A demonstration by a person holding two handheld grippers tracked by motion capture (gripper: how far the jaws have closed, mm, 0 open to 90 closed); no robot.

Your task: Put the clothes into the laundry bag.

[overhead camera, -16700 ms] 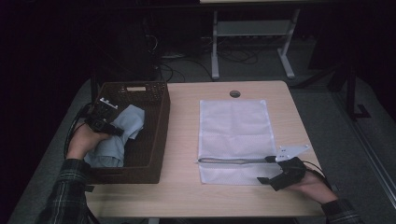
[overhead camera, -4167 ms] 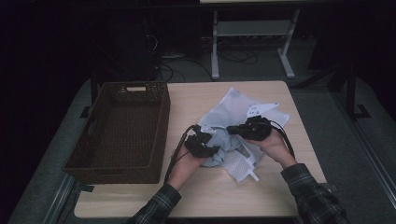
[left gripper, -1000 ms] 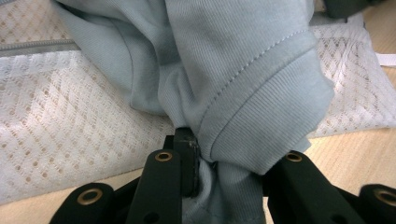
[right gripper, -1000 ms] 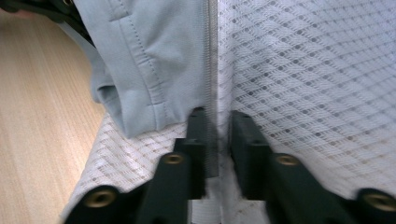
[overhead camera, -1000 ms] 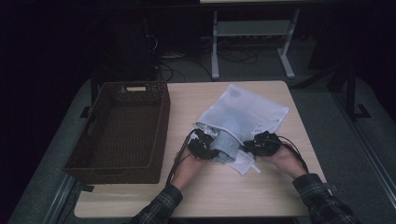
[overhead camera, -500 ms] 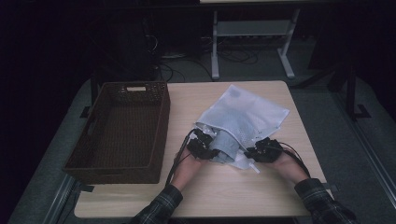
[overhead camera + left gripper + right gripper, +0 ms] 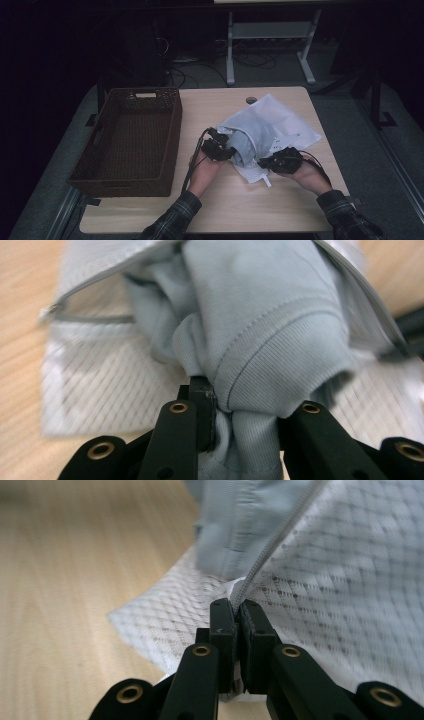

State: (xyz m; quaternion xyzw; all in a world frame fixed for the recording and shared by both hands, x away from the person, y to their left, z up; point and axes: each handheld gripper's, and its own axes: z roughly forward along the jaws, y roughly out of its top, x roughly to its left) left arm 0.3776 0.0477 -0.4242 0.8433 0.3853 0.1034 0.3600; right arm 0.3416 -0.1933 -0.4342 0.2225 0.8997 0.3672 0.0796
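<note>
Grey garment (image 7: pixel 260 340) bunched in left tool (image 7: pixel 245 425), close-up.

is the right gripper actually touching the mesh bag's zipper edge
Touching. The right gripper view shows the right gripper with its jaws closed on the zipper edge of the mesh bag, the grey strip running straight out from between the pads.

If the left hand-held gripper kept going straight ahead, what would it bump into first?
The left hand-held gripper, already clamped on the grey garment, would likely push its bunched cloth deeper into the white mesh bag.
</note>
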